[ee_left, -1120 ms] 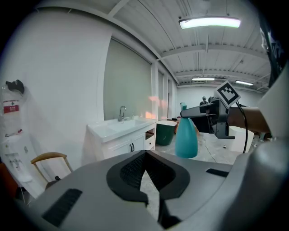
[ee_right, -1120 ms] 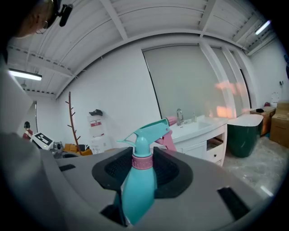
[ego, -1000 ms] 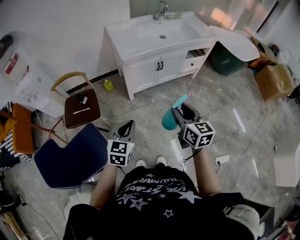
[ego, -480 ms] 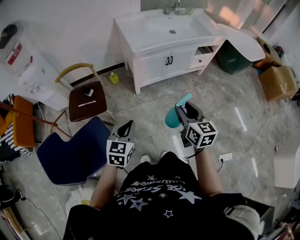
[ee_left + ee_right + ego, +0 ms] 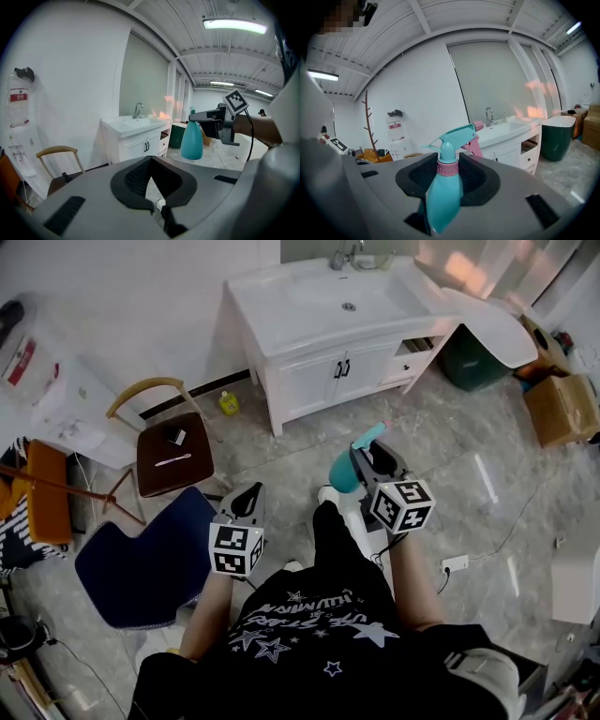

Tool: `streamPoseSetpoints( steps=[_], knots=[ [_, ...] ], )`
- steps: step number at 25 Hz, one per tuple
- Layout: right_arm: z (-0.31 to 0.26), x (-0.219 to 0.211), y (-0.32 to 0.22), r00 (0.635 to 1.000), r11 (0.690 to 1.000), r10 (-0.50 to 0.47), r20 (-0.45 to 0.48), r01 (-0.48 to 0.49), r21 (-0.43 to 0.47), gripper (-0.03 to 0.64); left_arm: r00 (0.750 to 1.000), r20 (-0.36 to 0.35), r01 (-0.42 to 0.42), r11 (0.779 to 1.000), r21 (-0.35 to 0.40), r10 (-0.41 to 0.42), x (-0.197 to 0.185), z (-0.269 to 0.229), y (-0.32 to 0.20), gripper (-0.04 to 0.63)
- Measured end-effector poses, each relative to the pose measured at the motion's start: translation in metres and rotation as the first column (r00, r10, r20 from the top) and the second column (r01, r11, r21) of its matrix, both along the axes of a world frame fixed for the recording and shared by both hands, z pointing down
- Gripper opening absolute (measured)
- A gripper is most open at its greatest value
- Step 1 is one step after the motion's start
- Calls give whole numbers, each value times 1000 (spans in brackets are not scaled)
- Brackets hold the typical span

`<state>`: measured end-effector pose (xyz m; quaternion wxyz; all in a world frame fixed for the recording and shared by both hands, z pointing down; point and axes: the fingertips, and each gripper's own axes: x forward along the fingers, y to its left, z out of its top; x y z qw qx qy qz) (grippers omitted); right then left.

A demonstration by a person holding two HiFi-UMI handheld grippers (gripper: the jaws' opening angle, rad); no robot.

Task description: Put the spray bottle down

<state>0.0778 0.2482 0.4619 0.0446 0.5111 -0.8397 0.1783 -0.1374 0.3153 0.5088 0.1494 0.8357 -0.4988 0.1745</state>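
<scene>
One spray bottle [image 5: 443, 197] hangs upright in the right tongs [image 5: 449, 176], which are clamped on its neck. It is in the air over the floor, well apart from the sink worktop [image 5: 281, 320]. Left tongs [image 5: 152, 180] are narrowly apart and empty. Judged step: carrying. Next: seat the base on a surface, then release.
</scene>
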Motion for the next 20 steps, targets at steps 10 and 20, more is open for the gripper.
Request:
streamPoseSetpoints(
  steps=[10,20],
  knots=[
    [-4,30,-195,995,995,-92,34,91,28,152,996,49,78,997,14,-78,37,-6,-170,15],
    [-4,73,-334,986,987,-161,48,161,15,152,986,61,156,987,26,-157,88,-18,-300,15]
  ],
)
